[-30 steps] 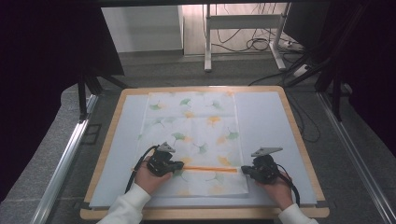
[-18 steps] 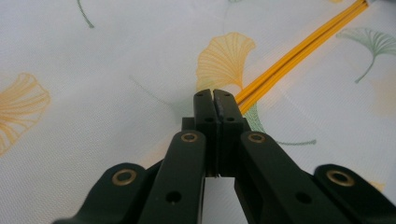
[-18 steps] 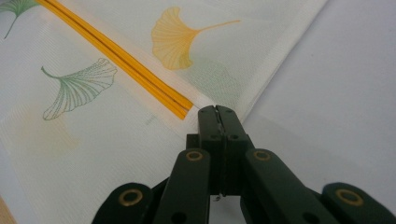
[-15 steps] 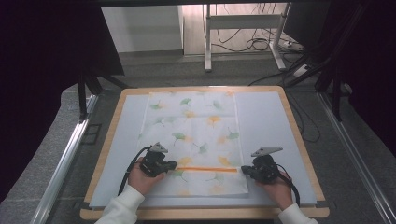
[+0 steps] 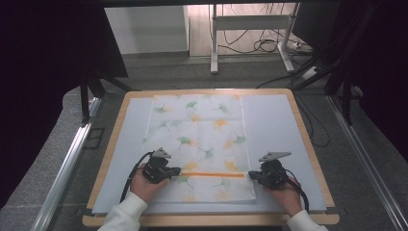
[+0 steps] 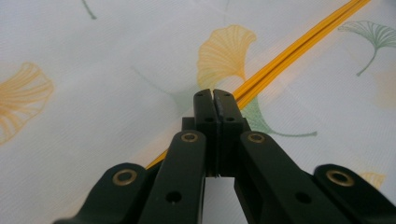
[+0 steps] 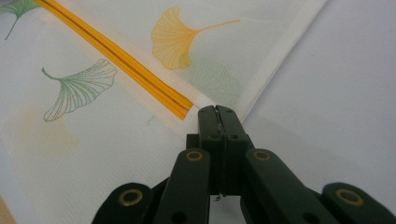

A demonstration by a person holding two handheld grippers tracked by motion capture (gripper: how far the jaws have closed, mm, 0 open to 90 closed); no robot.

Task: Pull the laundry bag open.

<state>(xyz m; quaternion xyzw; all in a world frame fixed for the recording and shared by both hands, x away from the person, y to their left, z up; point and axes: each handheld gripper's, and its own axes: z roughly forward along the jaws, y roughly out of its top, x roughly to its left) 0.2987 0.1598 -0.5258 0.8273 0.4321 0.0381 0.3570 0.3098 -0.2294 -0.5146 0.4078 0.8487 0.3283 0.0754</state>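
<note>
Orange strip (image 5: 211, 174) lying crosswise on cloth (image 5: 199, 144), between both grippers

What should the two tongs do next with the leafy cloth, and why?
Probably lift together and carry the orange-striped edge away from the person, over the cloth. The left tongs and right tongs are both pinched shut at the two ends of that edge, so the fold seems ready to go on.
</note>
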